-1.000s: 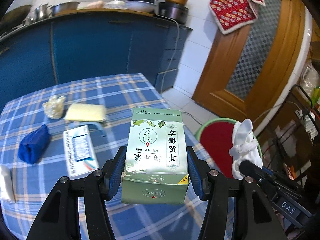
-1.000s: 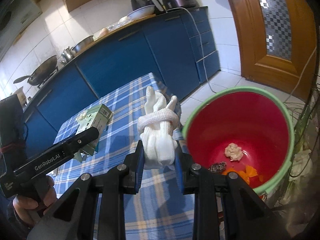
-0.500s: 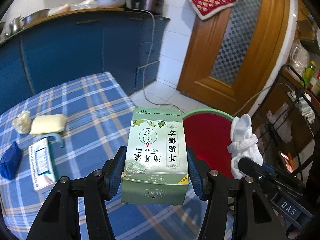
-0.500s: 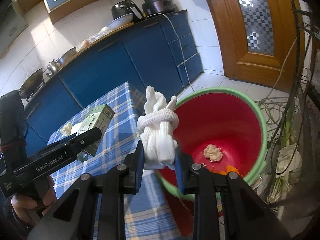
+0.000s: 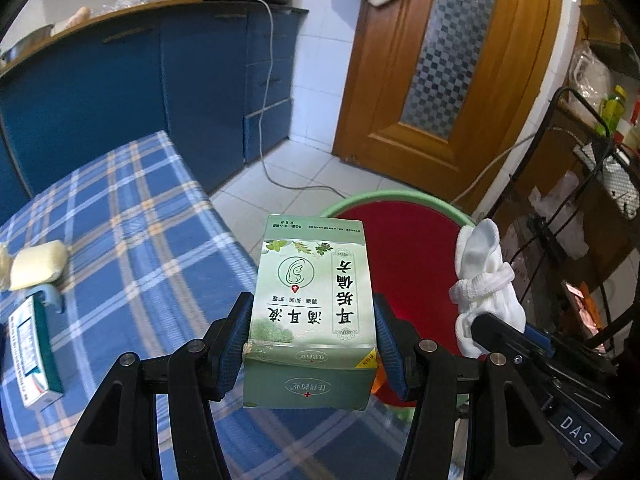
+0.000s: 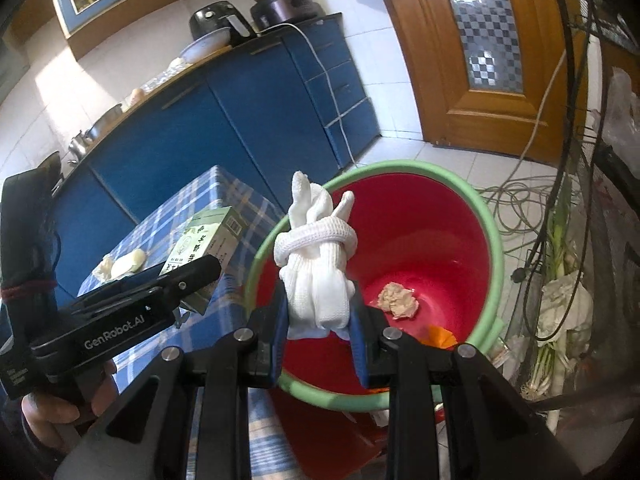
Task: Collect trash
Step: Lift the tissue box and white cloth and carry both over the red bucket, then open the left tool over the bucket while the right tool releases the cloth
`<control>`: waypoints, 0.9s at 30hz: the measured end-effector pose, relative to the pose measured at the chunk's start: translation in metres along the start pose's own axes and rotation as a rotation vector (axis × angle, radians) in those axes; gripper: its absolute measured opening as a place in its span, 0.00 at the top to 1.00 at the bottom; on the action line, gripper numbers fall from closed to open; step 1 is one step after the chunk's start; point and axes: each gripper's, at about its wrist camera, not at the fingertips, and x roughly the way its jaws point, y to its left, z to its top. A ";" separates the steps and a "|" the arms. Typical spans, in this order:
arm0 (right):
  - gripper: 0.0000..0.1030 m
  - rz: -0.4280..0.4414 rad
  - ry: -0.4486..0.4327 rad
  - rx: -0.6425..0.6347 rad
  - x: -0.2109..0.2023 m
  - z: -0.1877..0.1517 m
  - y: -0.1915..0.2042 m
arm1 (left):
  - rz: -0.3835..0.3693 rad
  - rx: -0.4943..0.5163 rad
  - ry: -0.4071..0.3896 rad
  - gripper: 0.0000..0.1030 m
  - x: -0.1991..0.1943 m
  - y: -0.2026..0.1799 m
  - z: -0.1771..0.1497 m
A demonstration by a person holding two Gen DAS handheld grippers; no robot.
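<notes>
My left gripper (image 5: 312,344) is shut on a green medicine box (image 5: 314,304) and holds it over the table's right edge, beside the red bin with a green rim (image 5: 404,200). The box also shows in the right wrist view (image 6: 204,240). My right gripper (image 6: 320,320) is shut on a knotted white glove bundle (image 6: 318,268) and holds it above the bin's near rim (image 6: 494,240). The bundle also shows in the left wrist view (image 5: 486,284). Crumpled paper (image 6: 398,300) and orange scraps lie in the bin.
The blue plaid table (image 5: 120,208) holds a yellow sponge (image 5: 38,264) and a white and green toothpaste box (image 5: 34,352). Blue cabinets (image 5: 192,92) stand behind. A wooden door (image 5: 436,72), floor cables (image 6: 516,200) and a wire rack (image 5: 592,184) are at the right.
Both grippers have moved right, away from the table towards the bin. The glove bundle now hangs over the bin's opening. Both grips are unchanged.
</notes>
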 end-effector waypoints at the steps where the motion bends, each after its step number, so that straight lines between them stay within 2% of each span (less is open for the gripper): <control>1: 0.71 -0.005 0.001 0.004 0.001 0.000 -0.002 | -0.001 0.004 0.005 0.43 0.003 -0.002 0.000; 9: 0.70 -0.033 0.019 0.032 0.010 0.000 -0.016 | -0.020 0.025 0.046 0.42 0.022 -0.009 -0.001; 14: 0.65 -0.036 0.029 0.052 0.014 -0.001 -0.022 | -0.023 0.029 0.057 0.41 0.027 -0.011 -0.002; 17: 0.58 -0.036 0.028 0.071 0.014 0.000 -0.025 | -0.019 0.025 0.056 0.38 0.028 -0.010 -0.002; 20: 0.55 -0.037 0.020 0.075 0.012 0.000 -0.027 | -0.018 0.020 0.049 0.36 0.026 -0.009 -0.001; 27: 0.53 -0.030 0.004 0.081 0.008 0.001 -0.025 | -0.022 0.013 0.027 0.36 0.018 -0.007 0.000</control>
